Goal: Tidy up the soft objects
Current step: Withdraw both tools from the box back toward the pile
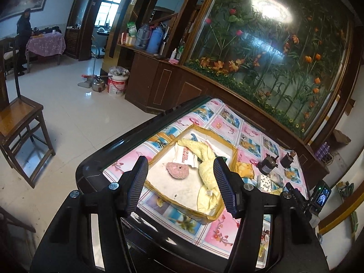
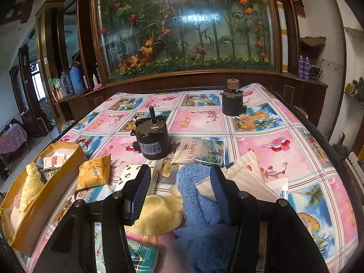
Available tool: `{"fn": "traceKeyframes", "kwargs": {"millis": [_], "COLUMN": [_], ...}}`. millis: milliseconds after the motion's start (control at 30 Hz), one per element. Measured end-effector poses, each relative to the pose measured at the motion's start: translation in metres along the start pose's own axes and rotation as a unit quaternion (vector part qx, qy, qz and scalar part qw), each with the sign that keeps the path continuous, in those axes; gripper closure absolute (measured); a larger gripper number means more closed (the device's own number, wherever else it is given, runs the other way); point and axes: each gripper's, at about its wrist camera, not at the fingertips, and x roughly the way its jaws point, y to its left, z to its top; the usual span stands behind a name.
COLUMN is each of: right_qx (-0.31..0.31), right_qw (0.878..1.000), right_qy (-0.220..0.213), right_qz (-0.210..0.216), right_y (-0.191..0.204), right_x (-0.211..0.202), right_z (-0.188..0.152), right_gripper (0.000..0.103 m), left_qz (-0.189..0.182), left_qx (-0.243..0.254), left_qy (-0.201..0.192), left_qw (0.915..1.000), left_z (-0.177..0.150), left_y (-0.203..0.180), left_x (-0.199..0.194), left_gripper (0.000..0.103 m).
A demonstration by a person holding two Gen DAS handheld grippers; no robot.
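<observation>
1. Left tool (image 1: pixel 180 184) hangs above the shallow yellow-taped cardboard box (image 1: pixel 229 153), jaws parted, gripping nothing.
2. Box holds a long pale-yellow fuzzy sock (image 1: pixel 206 166) and a small pink plush pad (image 1: pixel 178 170).
3. Right tool (image 2: pixel 179 195) stands parted over a fluffy blue sock (image 2: pixel 195 193) on the tabletop (image 2: pixel 261 141); contact unclear.

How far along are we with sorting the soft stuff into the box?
Done: a yellow towel and pink plush lie in the cardboard box. In hand: nothing; the right gripper hovers open over the blue cloth. Left: that cloth and the yellow cloth.
</observation>
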Motion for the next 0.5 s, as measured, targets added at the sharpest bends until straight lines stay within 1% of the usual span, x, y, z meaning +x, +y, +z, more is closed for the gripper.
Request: {"fn": "traceKeyframes", "kwargs": {"millis": [200, 333, 500], "right_qx": [0.001, -0.008, -0.035], "right_qw": [1.000, 1.000, 0.999], "right_qy": [0.004, 0.002, -0.001], "right_qz": [-0.016, -0.020, -0.028], "right_y": [-0.003, -0.002, 0.007], "right_x": [0.004, 0.004, 0.003], "right_z": [0.000, -0.001, -0.005], "right_gripper": [0.048, 0.048, 0.048], "left_qz": [0.002, -0.006, -0.013], "left_qx": [0.034, 0.037, 0.041], "left_qy": [-0.010, -0.011, -0.014], "left_qw": [0.9994, 0.9992, 0.9990], "left_z": [-0.011, -0.017, -0.023], "left_y": [-0.020, -0.026, -0.032], "left_x": [-0.014, -0.022, -0.036], "left_gripper": [0.043, 0.043, 0.043]}}
